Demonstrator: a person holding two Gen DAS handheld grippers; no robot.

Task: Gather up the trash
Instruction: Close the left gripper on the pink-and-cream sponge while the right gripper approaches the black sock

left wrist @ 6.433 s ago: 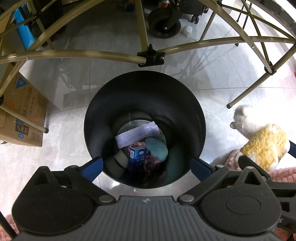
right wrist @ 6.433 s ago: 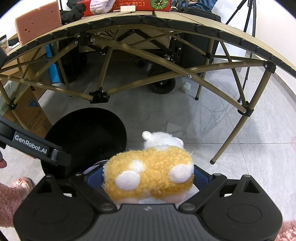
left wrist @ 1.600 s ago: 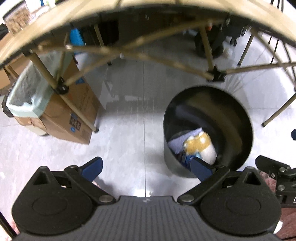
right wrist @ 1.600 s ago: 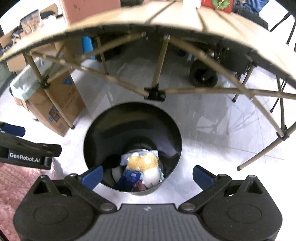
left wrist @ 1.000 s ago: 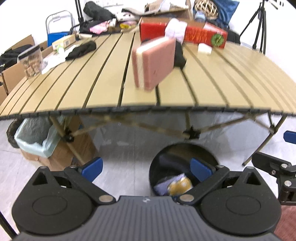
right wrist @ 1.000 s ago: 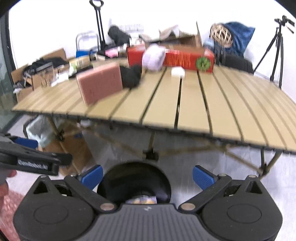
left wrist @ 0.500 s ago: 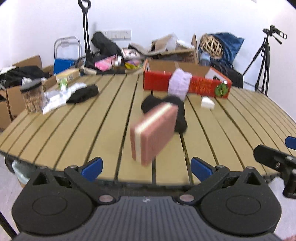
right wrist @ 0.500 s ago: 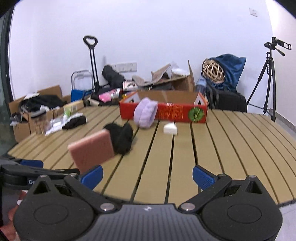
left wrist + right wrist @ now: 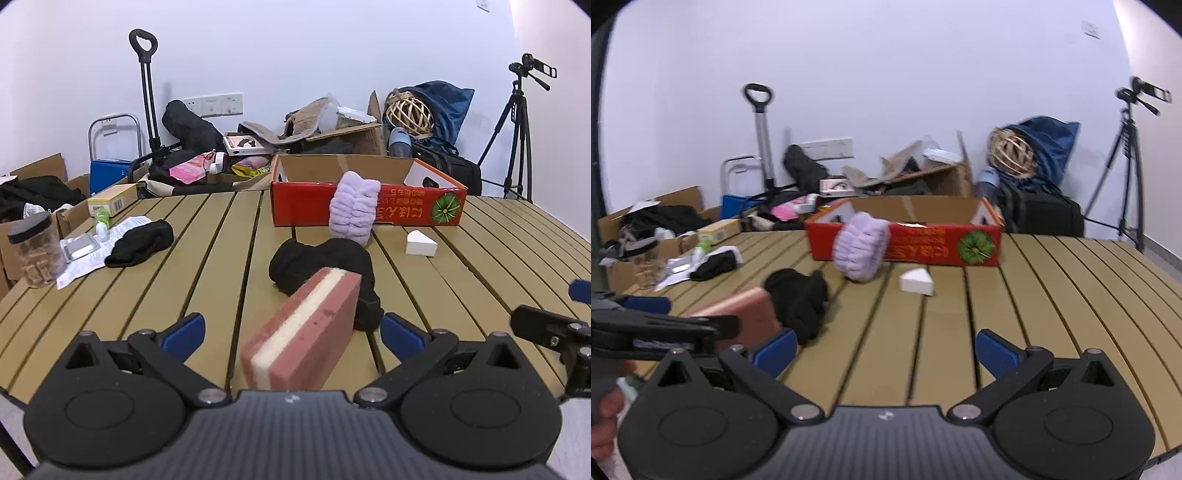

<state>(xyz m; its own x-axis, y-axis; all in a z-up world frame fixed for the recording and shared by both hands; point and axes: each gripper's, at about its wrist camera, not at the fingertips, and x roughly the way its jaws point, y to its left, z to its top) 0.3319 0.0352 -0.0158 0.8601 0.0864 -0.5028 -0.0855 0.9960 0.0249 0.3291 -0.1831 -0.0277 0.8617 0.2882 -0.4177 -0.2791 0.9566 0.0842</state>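
left gripper [image 9: 291, 330]: jaws wide apart, nothing in them, hovering low over the near edge of the table [image 9: 207, 266]
right gripper [image 9: 884, 349]: also spread open and empty, off to the right of the left one, over bare slats
sponge [image 9: 306, 332]: pink with a cream layer, standing on edge and tilted, sits right between the left fingers but they're not touching it
black cloth [image 9: 321, 266]: bunched up just behind the sponge, touching it as far as I can tell
purple scrunchie thing [image 9: 352, 214]: leaning on the front of the red box [image 9: 406, 210]
white wedge [image 9: 421, 243]: on the slats, right of the cloth
jar [image 9: 35, 254]: far left edge, black lid, next to papers and another black cloth [image 9: 140, 243]
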